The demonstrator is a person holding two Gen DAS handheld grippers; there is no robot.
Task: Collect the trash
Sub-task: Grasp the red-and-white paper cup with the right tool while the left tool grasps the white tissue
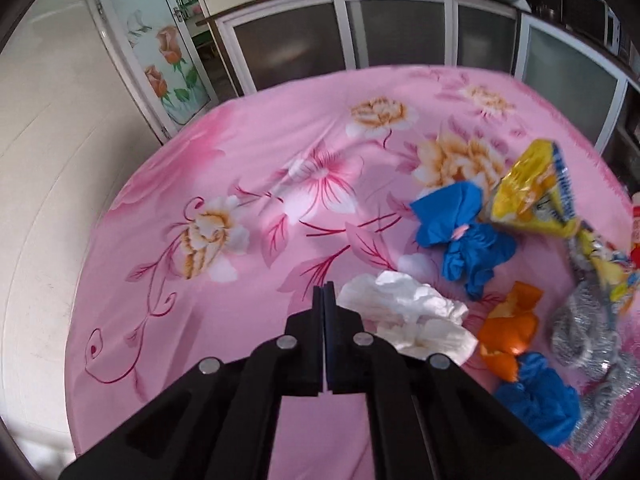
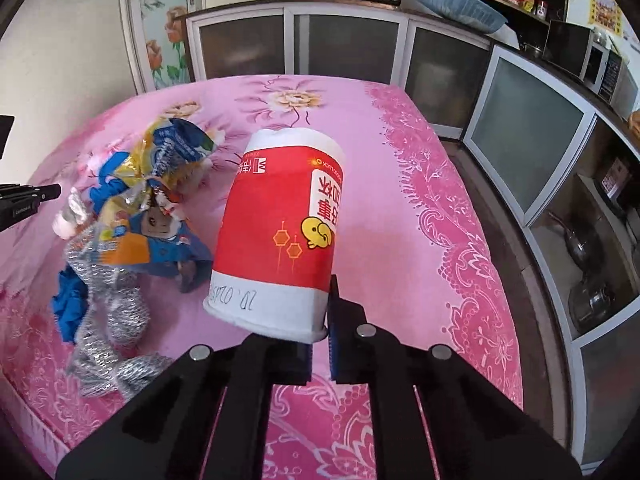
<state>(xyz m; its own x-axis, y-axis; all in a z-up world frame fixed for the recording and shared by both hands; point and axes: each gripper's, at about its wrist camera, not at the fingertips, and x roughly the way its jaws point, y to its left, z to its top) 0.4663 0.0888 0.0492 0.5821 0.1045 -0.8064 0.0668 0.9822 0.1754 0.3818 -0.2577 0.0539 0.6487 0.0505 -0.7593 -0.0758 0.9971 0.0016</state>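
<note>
1 red cup (image 2: pixel 276 236) in right gripper (image 2: pixel 320 320); 2 blue gloves (image 1: pixel 460 236).

bright daylight, fisheye-warped edges, slight blur

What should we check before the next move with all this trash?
1. Right gripper holding the red paper cup by its rim: ok.
2. Cup empty inside: cannot tell, its opening faces away.
3. Left gripper free, jaws shut on nothing: ok.
4. White tissue close to the left gripper: ok.
5. Trash bin in sight: not ok, neither view shows one.
6. Table cleared: not ok, blue gloves, yellow wrapper and orange scrap remain.
</note>
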